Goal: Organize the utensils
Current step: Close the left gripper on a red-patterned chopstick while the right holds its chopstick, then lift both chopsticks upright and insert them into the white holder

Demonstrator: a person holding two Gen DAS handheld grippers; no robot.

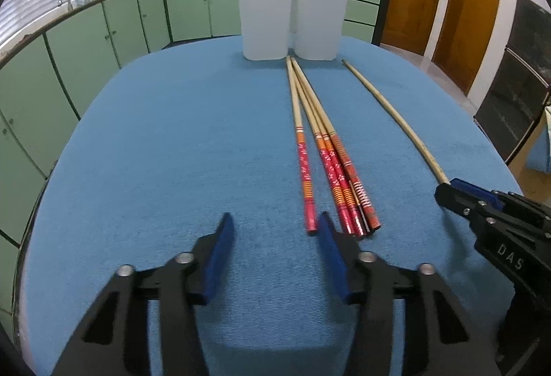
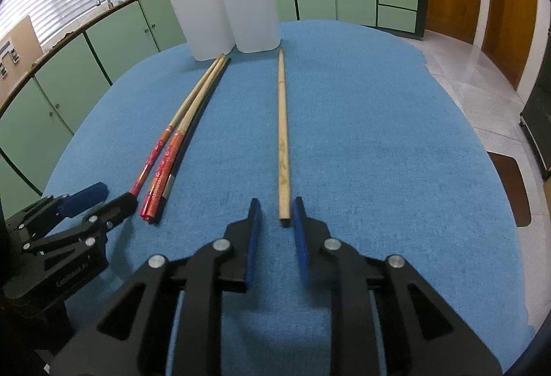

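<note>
The tabletop [image 2: 378, 135], under a blue cloth, fills the middle of both views. At its far edge, top centre of each frame, stand two white holders [image 2: 224, 18] side by side and touching; a plain stick leans out of one and a dark one out of the other.

In the middle of the right wrist view lies a plain bamboo chopstick [image 2: 283, 142]. Its long axis runs almost straight up the frame, thin tip near the foot of the right-hand holder, thick butt at lower centre. The right tool [image 2: 275, 214] has its jaws apart with that butt between them, close to the right pad; whether anything touches is unclear. The step in hand looks like gripping this stick. To do it well, I would centre the butt between the pads, close square across the shaft a little up from the end, then lift tip-first toward the holder so it does not pivot.

Left of it, a bundle of red-patterned chopsticks [image 1: 330, 148] lies on the cloth, tips toward the holders, red ends near.

The left tool [image 1: 272, 224] hangs wide open at the bundle's near ends, holding nothing.
</note>
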